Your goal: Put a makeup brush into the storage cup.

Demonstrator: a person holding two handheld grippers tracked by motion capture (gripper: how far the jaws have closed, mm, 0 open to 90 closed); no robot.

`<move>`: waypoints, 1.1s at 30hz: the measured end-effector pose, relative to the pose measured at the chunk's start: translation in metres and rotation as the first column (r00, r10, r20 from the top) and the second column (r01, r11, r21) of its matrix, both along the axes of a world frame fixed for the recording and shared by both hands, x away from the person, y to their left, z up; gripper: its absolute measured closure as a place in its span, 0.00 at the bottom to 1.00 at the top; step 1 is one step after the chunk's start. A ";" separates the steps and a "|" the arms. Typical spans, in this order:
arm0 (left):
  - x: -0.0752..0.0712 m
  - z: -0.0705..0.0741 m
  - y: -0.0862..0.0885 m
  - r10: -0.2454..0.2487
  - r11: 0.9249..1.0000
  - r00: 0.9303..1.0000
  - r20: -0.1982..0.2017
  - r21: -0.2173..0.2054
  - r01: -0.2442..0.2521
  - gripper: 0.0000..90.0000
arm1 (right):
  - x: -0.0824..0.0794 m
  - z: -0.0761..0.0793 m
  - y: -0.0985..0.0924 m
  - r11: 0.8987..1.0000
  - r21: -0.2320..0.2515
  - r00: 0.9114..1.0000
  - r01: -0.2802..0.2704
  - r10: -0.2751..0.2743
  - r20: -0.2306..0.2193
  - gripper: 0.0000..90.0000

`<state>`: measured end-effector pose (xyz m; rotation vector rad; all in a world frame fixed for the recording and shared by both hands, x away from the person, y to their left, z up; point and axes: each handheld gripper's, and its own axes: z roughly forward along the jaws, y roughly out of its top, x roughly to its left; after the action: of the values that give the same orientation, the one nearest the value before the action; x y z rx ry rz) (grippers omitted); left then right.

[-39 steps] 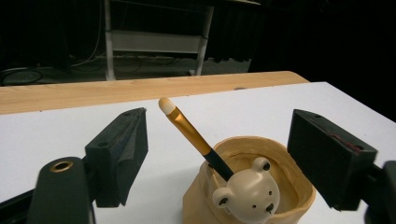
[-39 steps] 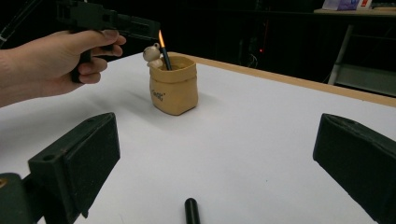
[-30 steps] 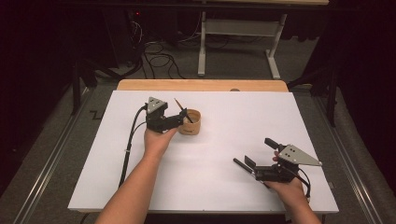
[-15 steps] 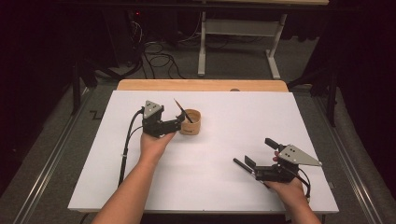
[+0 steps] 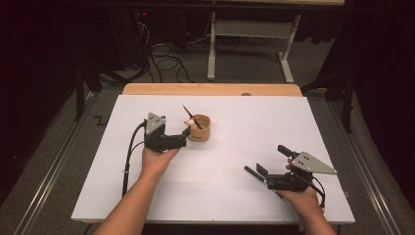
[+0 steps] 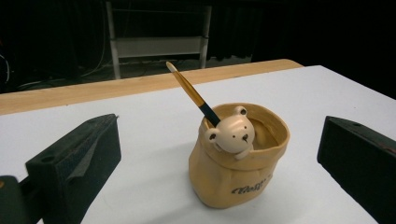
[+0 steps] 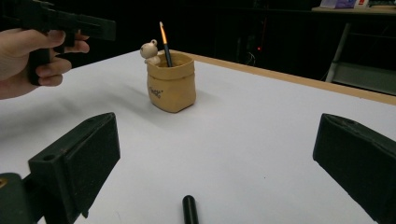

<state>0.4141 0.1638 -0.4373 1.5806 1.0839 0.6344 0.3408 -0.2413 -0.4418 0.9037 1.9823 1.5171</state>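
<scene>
A tan fabric cup [image 5: 200, 129] with a small bear head [image 6: 231, 133] on its rim stands on the white table [image 5: 225, 196], left of centre. A yellow and black pencil [image 6: 191, 93] leans out of it, tip up. My left gripper [image 5: 184, 138] sits just left of the cup and points at it. Its jaws have just been opening and stand wide apart with nothing between them, the cup a short way ahead. My right gripper [image 5: 265, 159] rests open near the front right, aimed toward the cup [image 7: 171, 87], and holds nothing.
The short end of a black rod [image 7: 189, 211] lies on the table between the right jaws; I cannot tell what it is. A wooden strip [image 5: 210, 89] borders the table's far edge. Beyond it are a metal frame [image 5: 249, 29] and floor cables [image 5: 166, 63].
The left gripper has drawn back from the cup, leftward and toward the person. The pencil stays leaning in the cup. The right gripper has not moved.
</scene>
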 end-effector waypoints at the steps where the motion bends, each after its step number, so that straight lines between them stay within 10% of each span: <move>1: -0.001 0.000 0.001 -0.004 1.000 1.000 0.002 0.001 0.004 0.00 | 0.000 0.000 0.000 1.000 -0.002 1.000 0.001 -0.001 0.001 0.02; 33: -0.090 -0.020 0.052 -0.069 0.997 0.998 0.002 -0.023 0.069 0.01 | 0.001 -0.004 -0.001 1.000 -0.014 1.000 0.015 -0.015 0.002 0.02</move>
<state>0.3238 0.2161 -0.4573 1.5908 1.0282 0.5746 0.3419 -0.2419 -0.4457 0.9094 1.9783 1.4937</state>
